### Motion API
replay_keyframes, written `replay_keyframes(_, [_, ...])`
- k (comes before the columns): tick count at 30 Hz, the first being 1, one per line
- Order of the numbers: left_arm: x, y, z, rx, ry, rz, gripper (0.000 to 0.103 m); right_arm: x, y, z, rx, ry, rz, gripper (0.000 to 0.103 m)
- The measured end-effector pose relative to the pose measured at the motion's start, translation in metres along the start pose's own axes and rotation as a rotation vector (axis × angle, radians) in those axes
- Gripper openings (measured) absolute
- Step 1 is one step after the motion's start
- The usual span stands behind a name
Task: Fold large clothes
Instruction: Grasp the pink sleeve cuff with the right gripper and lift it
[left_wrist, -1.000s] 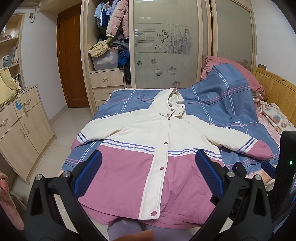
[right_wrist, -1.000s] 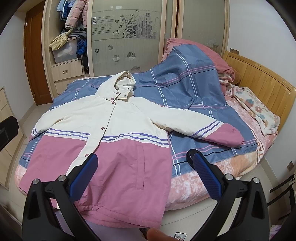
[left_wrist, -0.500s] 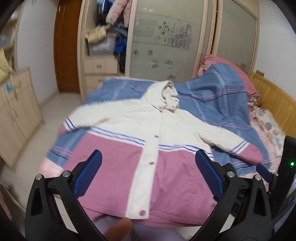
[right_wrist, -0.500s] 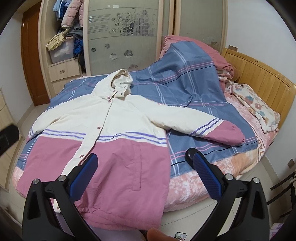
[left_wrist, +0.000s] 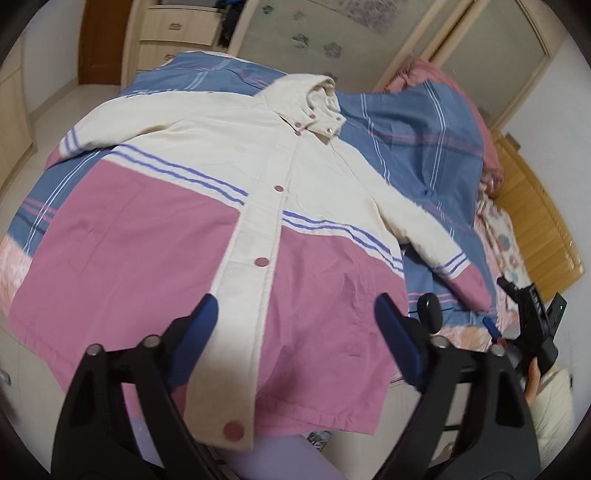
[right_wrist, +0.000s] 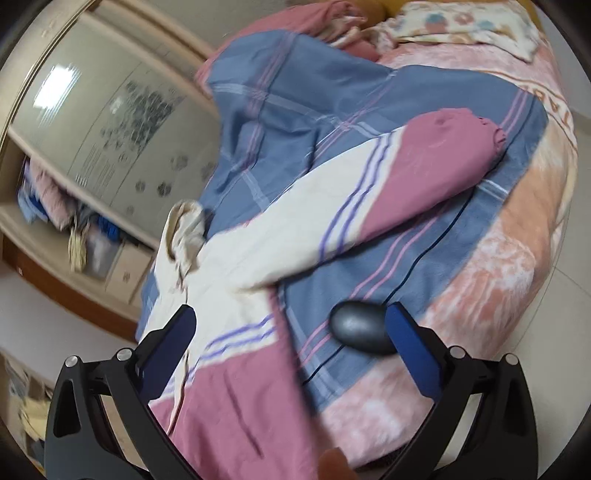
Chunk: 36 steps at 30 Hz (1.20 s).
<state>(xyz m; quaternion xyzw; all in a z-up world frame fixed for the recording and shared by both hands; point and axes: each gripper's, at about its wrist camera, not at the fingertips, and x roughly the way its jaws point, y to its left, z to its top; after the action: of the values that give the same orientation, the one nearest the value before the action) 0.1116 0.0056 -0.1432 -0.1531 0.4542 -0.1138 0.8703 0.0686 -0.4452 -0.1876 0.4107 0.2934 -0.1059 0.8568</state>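
Both grippers had swung in low over the bed (left_wrist: 22, 266): the left gripper (left_wrist: 295, 317) above the coat (left_wrist: 147, 240), the right gripper (right_wrist: 291, 328) toward its sleeve (right_wrist: 406, 162). Jaws wide, empty; folding not yet begun.

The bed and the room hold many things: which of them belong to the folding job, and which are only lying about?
Belong to the job:
jacket, spread flat, buttoned
left gripper, open above its hem
right gripper, open near the sleeve

Only lying about:
blue plaid quilt
floral pillow
wardrobe
drawers
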Motion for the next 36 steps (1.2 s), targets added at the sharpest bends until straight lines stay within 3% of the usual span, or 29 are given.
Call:
replay_keyframes(2, [0.020,-0.011,0.005,0.014,0.025,-0.023,0.084,0.012,-0.019,0.014,0.044,0.012,0.019,0.102])
replay_keyframes(4, [0.035,-0.019,0.009,0.024,0.056,-0.023,0.084,0.032,-0.043,0.031,0.141,0.038,0.119,0.102])
replay_keyframes(6, [0.051,-0.028,0.013,0.056,0.077,-0.018,0.060,0.049,-0.061,0.046,0.205,0.037,0.172,0.102])
replay_keyframes(7, [0.060,-0.033,0.016,0.076,0.094,-0.013,0.041,0.058,-0.067,0.052,0.234,0.039,0.172,0.100])
replay_keyframes(8, [0.069,-0.037,0.020,0.086,0.109,-0.019,0.040,0.075,-0.077,0.058,0.279,0.072,0.136,0.099])
replay_keyframes(9, [0.074,-0.038,0.024,0.082,0.110,-0.034,0.042,0.085,-0.083,0.062,0.309,0.102,0.123,0.099])
replay_keyframes(10, [0.081,-0.039,0.030,0.074,0.105,-0.038,0.052,0.099,-0.092,0.064,0.354,0.136,0.131,0.094])
replay_keyframes(11, [0.085,-0.038,0.036,0.072,0.096,-0.024,0.060,0.106,-0.098,0.066,0.376,0.147,0.134,0.080])
replay_keyframes(12, [0.090,-0.040,0.046,0.076,0.060,0.010,0.082,0.114,-0.105,0.068,0.404,0.155,0.103,0.067])
replay_keyframes(13, [0.091,-0.038,0.052,0.079,0.031,0.040,0.096,0.114,-0.109,0.070,0.414,0.139,0.069,0.028])
replay_keyframes(14, [0.093,-0.038,0.062,0.083,-0.017,0.089,0.098,0.111,-0.113,0.073,0.423,0.118,0.051,0.012])
replay_keyframes(16, [0.100,-0.036,0.077,0.085,-0.060,0.141,0.100,0.099,-0.118,0.084,0.450,0.053,0.125,0.010])
replay_keyframes(19, [0.112,-0.029,0.094,0.070,-0.085,0.197,0.100,0.069,-0.108,0.108,0.374,-0.084,0.115,0.009])
replay_keyframes(22, [0.136,-0.025,0.096,0.101,-0.037,0.246,0.100,0.051,-0.086,0.133,0.244,-0.194,0.062,0.009])
replay_keyframes(23, [0.151,-0.022,0.091,0.120,0.020,0.251,0.100,0.052,-0.080,0.136,0.223,-0.197,0.045,0.009])
replay_keyframes(26, [0.182,-0.004,0.074,0.082,0.158,0.208,0.100,0.048,-0.045,0.137,0.103,-0.238,0.018,0.009])
replay_keyframes(27, [0.184,0.003,0.070,0.052,0.172,0.187,0.100,0.043,-0.023,0.134,0.039,-0.257,0.031,0.009])
replay_keyframes(29, [0.175,0.012,0.068,0.023,0.145,0.171,0.100,0.040,0.013,0.127,-0.039,-0.263,0.105,0.009])
replay_keyframes(31, [0.164,0.020,0.071,-0.006,0.123,0.168,0.100,0.036,0.067,0.112,-0.132,-0.223,0.248,0.009])
replay_keyframes(34, [0.133,0.034,0.080,-0.046,0.032,0.204,0.100,0.035,0.146,0.071,-0.312,-0.105,0.410,0.009])
replay_keyframes(36, [0.107,0.046,0.085,-0.087,-0.046,0.235,0.100,0.047,0.194,0.029,-0.476,0.038,0.473,0.012])
